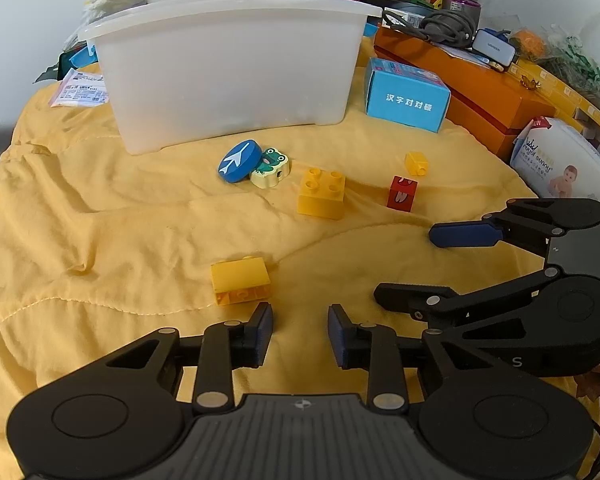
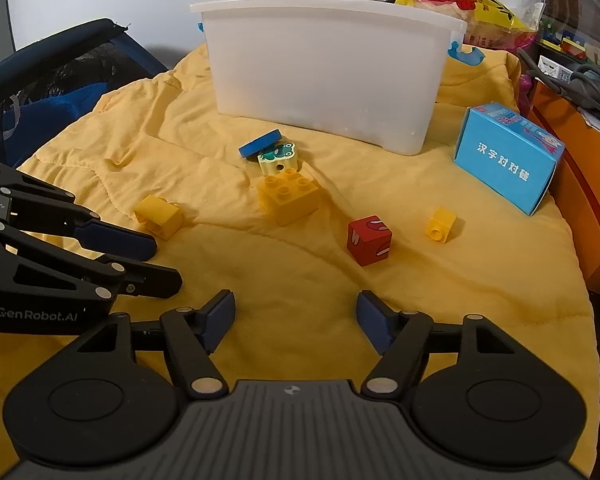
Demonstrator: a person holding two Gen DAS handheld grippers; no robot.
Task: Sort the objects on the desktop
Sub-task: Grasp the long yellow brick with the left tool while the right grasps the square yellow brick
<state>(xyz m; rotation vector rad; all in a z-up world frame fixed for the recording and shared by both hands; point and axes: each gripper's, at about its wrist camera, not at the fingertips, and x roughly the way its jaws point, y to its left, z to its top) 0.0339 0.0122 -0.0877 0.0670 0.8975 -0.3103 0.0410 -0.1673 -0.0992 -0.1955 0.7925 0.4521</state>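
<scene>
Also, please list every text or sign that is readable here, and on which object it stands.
"汉字对对碰": blue box.
"GenRobot.AI": left gripper.
"UGREEN": white charger.
"nuyoi sunny", uncertain: baby-wipes pack.
White arrow sign: blue disc.
Paper slip: print too small to read.

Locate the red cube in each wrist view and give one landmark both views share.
Left wrist view: the red cube sits right of centre, below the small yellow brick.
Right wrist view: the red cube sits right of centre, left of that small brick.
Shared landmark: the white bin.
</scene>
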